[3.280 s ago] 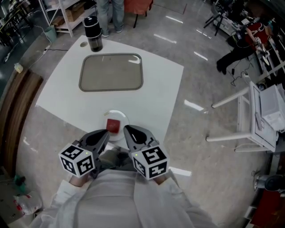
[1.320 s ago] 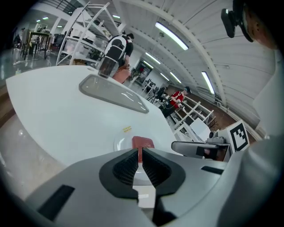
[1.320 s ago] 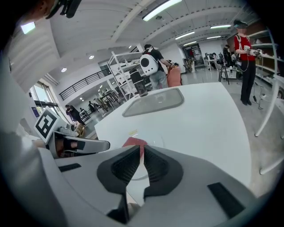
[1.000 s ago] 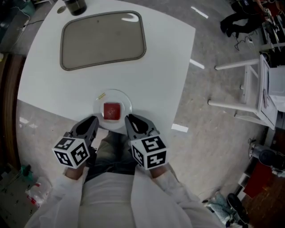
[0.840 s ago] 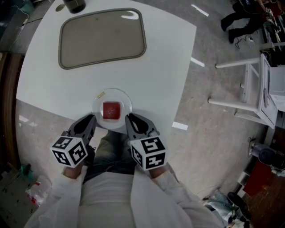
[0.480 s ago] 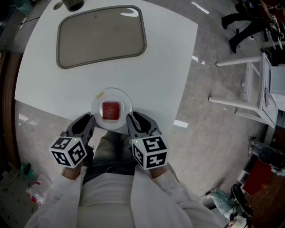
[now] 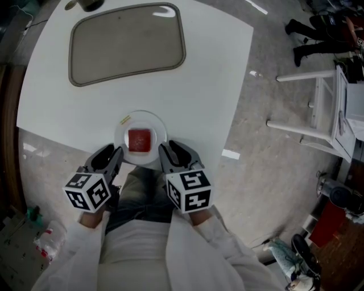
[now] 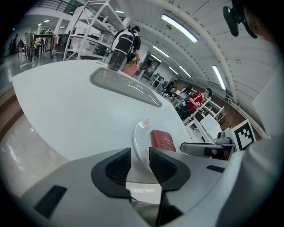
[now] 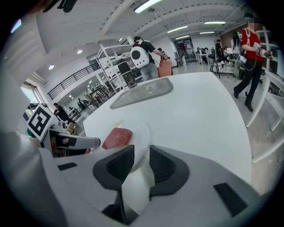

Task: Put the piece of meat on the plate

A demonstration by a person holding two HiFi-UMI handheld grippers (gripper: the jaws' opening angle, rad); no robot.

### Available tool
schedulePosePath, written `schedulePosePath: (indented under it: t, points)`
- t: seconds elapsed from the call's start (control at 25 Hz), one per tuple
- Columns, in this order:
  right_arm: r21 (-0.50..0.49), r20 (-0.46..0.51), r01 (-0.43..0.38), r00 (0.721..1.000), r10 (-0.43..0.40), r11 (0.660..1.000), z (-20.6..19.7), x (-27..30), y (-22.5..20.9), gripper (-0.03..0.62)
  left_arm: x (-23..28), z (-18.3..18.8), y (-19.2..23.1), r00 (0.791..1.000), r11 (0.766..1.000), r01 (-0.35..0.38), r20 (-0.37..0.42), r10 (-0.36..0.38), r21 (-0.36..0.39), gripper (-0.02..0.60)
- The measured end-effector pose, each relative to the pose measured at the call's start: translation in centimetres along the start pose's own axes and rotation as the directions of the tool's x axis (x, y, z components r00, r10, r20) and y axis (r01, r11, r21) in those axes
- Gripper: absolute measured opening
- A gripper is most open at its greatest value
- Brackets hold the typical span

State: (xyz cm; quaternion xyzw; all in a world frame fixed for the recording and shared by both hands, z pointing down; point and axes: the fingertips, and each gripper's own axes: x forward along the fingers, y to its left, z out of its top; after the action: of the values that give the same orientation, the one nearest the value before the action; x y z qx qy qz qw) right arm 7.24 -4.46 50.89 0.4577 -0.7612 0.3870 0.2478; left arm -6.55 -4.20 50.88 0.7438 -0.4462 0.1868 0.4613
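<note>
A red slab of meat (image 7: 139, 140) lies in the middle of a small white plate (image 7: 122, 132) at the near edge of the white table (image 7: 199, 85). My left gripper (image 7: 115, 152) is at the plate's near-left rim. Its jaws are opening, and the plate rim (image 8: 137, 137) stands between them with a gap on either side. My right gripper (image 7: 165, 149) is at the near-right rim, and the rim (image 9: 143, 133) runs between its spread jaws. The meat (image 8: 163, 140) (image 9: 117, 137) lies just beyond both pairs of jaws.
A grey-brown tray (image 7: 126, 42) lies at the far side of the table, with a dark cup (image 7: 85, 4) behind it. A small yellow scrap (image 7: 125, 120) rests on the plate's far rim. A white metal frame (image 7: 318, 131) stands on the floor to the right.
The head view has drifted, so the table sits a little higher in the picture. The plate, the meat and both grippers keep their places at the table's near edge.
</note>
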Motion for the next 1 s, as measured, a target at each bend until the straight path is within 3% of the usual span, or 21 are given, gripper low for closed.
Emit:
schedulePosePath:
  t: [0.56,1.0]
  points:
    - [0.019,-0.053,-0.014,0.998,0.015,1.0,-0.9,0.75,0.13,0.101,0.23,-0.35,-0.38,0.999,1.0,0.013,-0.032,-0.013,-0.008,0.117]
    - [0.04,-0.059,-0.013,0.998,0.015,0.999,-0.69,0.86,0.25,0.101,0.26,-0.21,-0.48,0.999,0.999,-0.021,-0.026,0.021,0.026,0.117]
